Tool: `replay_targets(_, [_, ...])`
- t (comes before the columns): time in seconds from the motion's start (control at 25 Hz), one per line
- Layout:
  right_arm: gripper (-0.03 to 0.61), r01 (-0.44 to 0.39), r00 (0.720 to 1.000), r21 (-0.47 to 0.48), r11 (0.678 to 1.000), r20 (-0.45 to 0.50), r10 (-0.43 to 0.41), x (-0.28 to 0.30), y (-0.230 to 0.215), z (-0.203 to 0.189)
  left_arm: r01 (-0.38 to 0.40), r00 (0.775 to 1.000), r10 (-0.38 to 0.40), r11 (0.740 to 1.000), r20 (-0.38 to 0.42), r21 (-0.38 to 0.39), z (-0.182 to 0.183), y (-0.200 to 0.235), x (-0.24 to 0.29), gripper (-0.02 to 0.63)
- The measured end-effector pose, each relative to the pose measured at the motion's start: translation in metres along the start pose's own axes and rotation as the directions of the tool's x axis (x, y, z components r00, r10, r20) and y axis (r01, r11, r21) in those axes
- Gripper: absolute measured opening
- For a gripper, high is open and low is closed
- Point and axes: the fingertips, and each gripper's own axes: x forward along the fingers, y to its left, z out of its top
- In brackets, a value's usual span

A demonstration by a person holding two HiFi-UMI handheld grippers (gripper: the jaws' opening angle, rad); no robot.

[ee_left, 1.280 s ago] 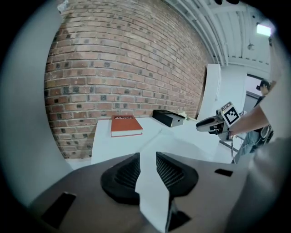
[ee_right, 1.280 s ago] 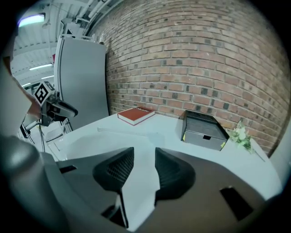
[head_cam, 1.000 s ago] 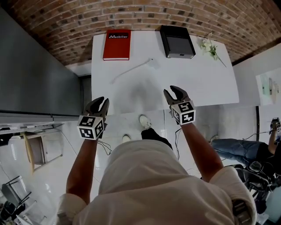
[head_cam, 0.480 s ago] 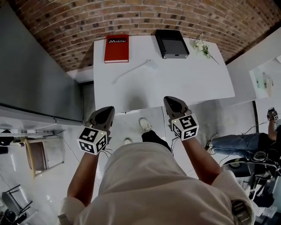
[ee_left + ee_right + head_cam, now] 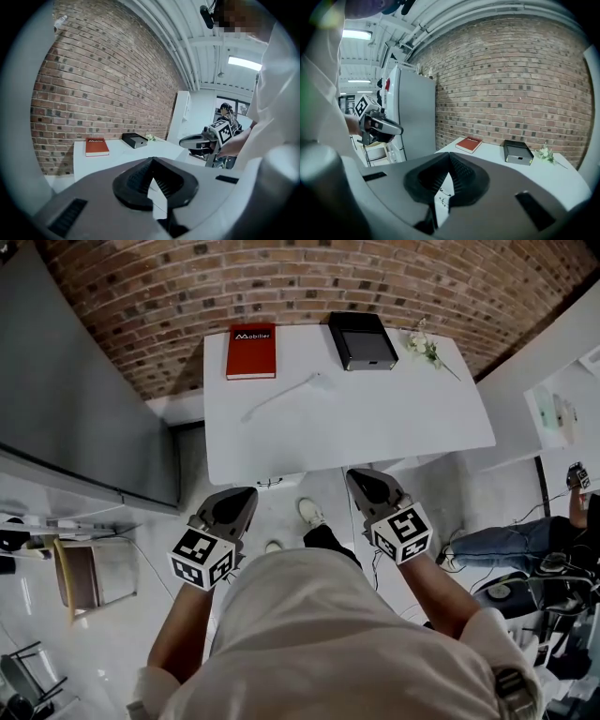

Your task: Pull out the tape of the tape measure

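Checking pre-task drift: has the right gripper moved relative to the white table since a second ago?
Yes. Head view: the right gripper was over the white table's near edge; it has pulled back toward the person, now off the table.

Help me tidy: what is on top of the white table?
A red book, a black box, a flower sprig and a thin white strip lie on it. The box's inside is hidden.
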Motion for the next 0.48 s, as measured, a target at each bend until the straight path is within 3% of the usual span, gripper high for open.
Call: replay_targets(0.48, [0.005,-0.055,0.998,-0.017,0.998,0.014,0.056,-0.008,0.042,0.002,0.002,1.000,-0.002,1.000,0.008,-0.008,-0.015,-0.008,-0.025,-0.005])
